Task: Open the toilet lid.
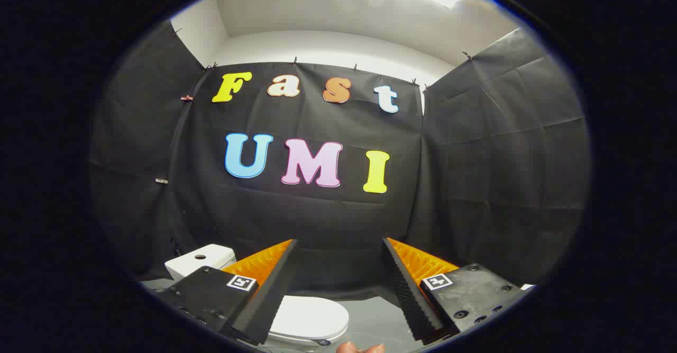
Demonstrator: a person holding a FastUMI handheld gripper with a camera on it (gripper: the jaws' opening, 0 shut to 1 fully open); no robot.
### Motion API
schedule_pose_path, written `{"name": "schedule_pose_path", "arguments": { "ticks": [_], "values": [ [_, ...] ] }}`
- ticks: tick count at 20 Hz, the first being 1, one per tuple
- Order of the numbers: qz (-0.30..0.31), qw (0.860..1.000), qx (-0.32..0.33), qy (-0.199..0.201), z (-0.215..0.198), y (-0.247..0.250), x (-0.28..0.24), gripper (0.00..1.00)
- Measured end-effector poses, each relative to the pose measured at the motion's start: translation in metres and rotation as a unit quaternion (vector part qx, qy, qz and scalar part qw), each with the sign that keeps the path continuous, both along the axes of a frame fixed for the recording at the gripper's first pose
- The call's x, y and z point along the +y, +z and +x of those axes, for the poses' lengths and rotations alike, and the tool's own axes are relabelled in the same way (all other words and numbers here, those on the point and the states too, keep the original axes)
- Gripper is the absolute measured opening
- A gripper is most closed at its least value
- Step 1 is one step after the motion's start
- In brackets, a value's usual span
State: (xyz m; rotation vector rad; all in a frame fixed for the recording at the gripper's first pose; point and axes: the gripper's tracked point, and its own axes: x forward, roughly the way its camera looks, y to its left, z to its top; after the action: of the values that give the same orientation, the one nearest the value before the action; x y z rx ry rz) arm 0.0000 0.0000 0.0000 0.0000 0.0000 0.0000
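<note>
A white toilet stands low in the gripper view, below and behind my left finger. Its lid (309, 317) lies flat and closed, showing between the two fingers near their bases. The white tank (201, 260) with a round button on top sits beyond the left finger, against the black cloth wall. My gripper (339, 243) is open, its fingers spread wide with nothing between them, held above the toilet and aimed at the wall. The front part of the toilet is hidden under the left finger.
Black cloth walls close the booth on three sides, with white wall and ceiling above. A grey floor (378, 318) shows beside the toilet. A bit of a hand (359, 348) shows under the fingers.
</note>
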Motion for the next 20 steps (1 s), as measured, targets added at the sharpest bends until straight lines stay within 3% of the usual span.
{"name": "schedule_pose_path", "arguments": {
  "ticks": [20],
  "values": [
    [0.003,1.000,-0.013,0.002,-0.0013,0.0036,0.0017,0.98]
  ]
}}
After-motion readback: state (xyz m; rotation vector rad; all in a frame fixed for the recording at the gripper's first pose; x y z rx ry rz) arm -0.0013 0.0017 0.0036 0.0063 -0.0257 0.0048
